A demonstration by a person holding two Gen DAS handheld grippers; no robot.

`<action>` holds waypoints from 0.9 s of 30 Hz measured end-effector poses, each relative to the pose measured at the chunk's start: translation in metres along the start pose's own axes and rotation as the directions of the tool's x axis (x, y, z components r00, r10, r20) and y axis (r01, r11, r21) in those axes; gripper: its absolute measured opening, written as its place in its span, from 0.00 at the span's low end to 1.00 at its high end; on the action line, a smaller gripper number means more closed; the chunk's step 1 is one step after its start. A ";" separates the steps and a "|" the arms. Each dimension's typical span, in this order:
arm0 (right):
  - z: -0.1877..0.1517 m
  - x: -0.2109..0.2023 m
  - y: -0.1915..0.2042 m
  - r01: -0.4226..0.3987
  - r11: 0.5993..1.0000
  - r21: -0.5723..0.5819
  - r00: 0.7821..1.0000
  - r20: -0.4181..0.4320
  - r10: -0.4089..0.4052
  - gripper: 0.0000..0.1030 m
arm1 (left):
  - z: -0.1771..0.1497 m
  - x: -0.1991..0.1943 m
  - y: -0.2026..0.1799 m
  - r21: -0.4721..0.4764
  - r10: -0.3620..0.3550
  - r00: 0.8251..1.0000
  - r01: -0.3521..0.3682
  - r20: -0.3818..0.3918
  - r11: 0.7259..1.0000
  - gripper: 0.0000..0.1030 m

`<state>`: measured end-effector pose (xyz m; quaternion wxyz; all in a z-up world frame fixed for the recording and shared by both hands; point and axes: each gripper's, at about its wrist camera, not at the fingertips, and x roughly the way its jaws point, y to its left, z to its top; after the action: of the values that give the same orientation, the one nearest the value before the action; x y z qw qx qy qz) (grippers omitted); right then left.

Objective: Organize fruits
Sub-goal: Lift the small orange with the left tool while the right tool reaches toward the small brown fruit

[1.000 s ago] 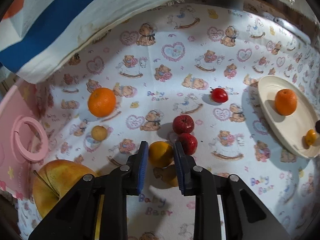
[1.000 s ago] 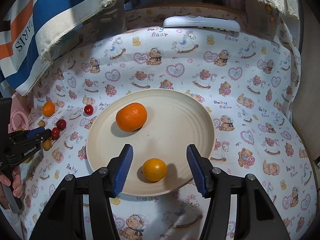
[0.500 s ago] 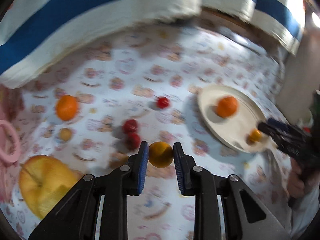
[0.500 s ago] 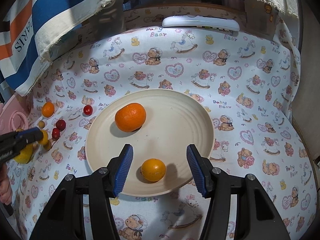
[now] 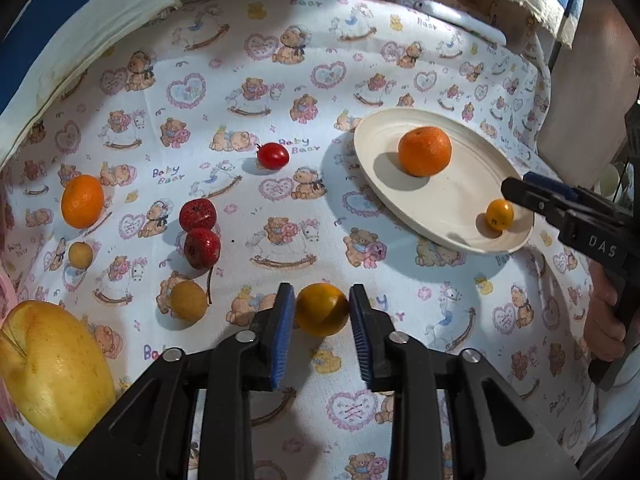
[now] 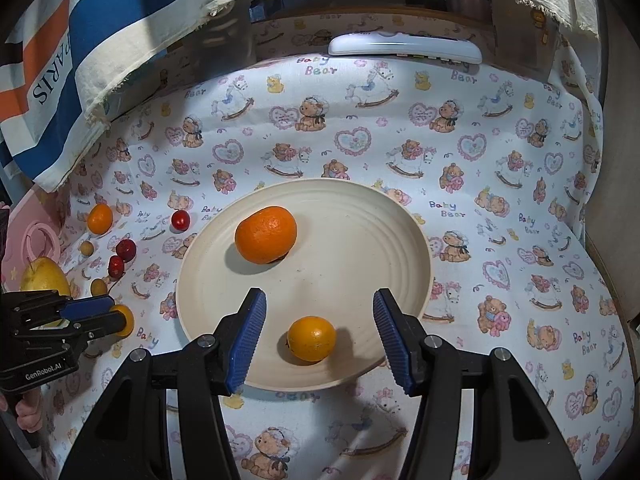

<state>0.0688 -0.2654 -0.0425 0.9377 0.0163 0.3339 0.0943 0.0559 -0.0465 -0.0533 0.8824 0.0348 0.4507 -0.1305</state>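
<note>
A: Where are we on the left gripper (image 5: pixel 322 312)?
B: We have the small yellow-orange fruit (image 5: pixel 322 309) right between its jaws, out at the tips. Jaws have just been easing apart; we see a thin gap on each side of the fruit, so we can't call it a firm grip.
A: And the right gripper (image 6: pixel 320 330)?
B: Jaws apart, gripping nothing. A small orange fruit (image 6: pixel 311 338) lies between them on the cream plate (image 6: pixel 360 248), clear of both pads. The big orange (image 6: pixel 265 234) sits beyond the jaws, toward the left finger's side.
A: Rest of the fruit?
B: From our left jaws: two dark red fruits (image 5: pixel 199 236) ahead-left, a cherry tomato (image 5: pixel 273 156) further ahead, a yellow apple (image 5: pixel 52 368) far left on the printed surface (image 5: pixel 280 92).
</note>
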 end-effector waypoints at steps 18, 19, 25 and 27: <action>0.005 -0.012 0.008 -0.048 0.999 0.011 0.999 0.006 0.047 0.56 | 0.007 -0.050 0.034 -0.111 0.050 0.985 -0.031 0.165 0.993 0.27; 0.007 -0.011 0.010 -0.057 0.998 0.015 0.998 -0.001 0.057 0.56 | 0.008 -0.053 0.038 -0.124 0.060 0.983 -0.039 0.171 0.992 0.27; 0.012 -0.012 0.046 -0.065 0.994 -0.093 0.998 0.014 0.067 0.56 | 0.008 -0.060 0.053 -0.182 0.111 0.977 -0.078 0.183 0.980 0.27; 0.016 -0.012 0.064 -0.091 0.989 -0.119 0.996 -0.006 0.091 0.56 | 0.007 -0.064 0.058 -0.198 0.124 0.972 -0.084 0.198 0.977 0.27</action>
<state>0.0591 -0.2038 -0.0171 0.9316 -0.0244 0.3271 0.1568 0.0406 0.0205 -0.0007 0.9299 -0.0391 0.3633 -0.0434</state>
